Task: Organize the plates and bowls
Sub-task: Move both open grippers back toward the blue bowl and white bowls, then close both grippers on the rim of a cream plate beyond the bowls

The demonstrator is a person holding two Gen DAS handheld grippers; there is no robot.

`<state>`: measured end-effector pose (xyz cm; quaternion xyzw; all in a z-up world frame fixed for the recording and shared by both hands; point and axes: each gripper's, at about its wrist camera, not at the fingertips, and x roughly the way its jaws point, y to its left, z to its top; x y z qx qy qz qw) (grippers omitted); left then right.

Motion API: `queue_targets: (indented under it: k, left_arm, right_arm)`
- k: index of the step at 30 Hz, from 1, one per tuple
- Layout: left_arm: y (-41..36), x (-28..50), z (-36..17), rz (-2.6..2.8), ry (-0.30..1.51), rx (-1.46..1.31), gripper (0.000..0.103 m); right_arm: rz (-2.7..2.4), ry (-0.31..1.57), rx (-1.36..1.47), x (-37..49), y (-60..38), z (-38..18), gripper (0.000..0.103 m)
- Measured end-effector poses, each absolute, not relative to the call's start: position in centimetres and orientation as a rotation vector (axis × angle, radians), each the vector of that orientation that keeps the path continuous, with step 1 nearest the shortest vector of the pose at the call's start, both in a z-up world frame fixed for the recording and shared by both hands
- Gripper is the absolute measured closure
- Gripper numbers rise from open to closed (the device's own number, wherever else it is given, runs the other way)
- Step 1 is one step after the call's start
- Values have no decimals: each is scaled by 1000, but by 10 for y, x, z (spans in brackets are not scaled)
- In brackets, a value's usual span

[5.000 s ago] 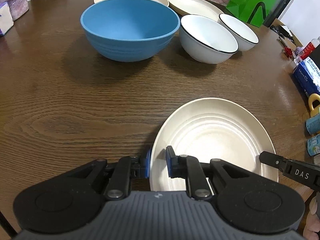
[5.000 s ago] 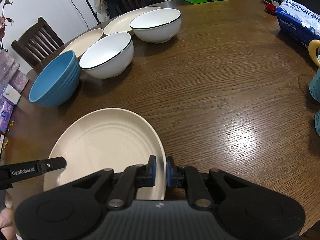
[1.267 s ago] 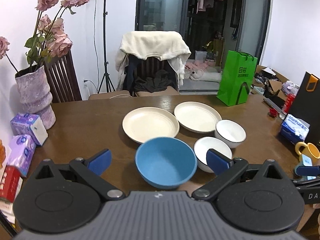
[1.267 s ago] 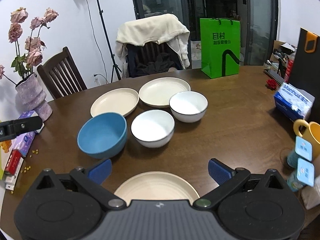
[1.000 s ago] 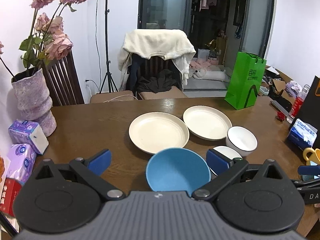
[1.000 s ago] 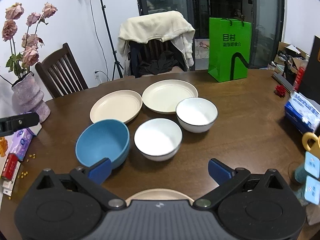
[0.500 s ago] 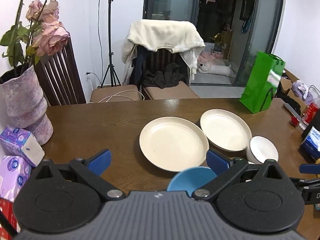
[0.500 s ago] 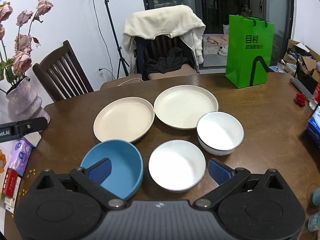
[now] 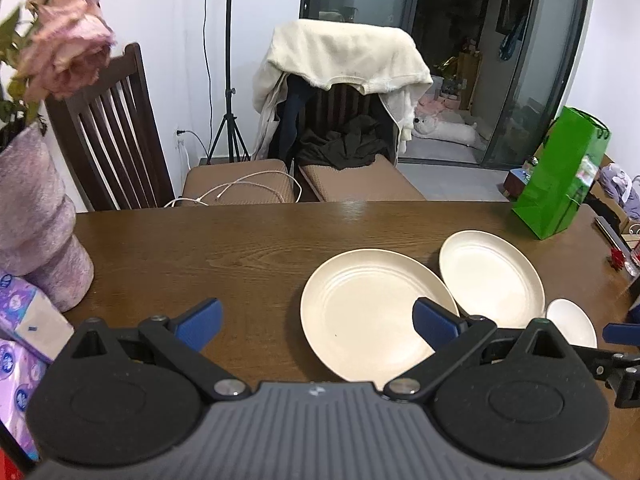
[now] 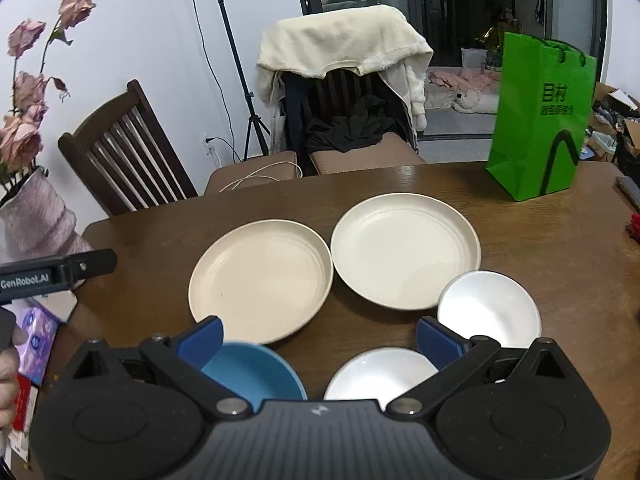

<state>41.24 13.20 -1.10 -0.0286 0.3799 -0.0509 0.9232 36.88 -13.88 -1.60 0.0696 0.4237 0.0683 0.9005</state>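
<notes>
Left gripper (image 9: 316,318) held above the wooden table (image 9: 224,256), jaws wide apart, nearer cream plate (image 9: 372,314) beside the farther cream plate (image 9: 490,276), white bowl (image 9: 570,322) just right of them

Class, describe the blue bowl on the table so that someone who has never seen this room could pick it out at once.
Start at the brown wooden table, where two cream plates sit side by side. The blue bowl stands in front of the left cream plate, in the row nearest the camera. Its neighbours there are white bowls; it is the only blue dish.
</notes>
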Motion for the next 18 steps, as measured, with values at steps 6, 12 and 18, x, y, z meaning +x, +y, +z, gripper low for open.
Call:
queue_targets:
  k: [6,12,18]
  left_arm:
    - [136,443,-31,-97,813,-69,0]
    - [141,469,-55,-87,855,-90,0]
    - [147,492,-82,-77,916,-110,0]
  right_arm:
    - [157,897,169,402,-127,-32,1]
    - [154,934,176,432,-115,-52,2]
    - [123,993,207,454,-111,-75,6]
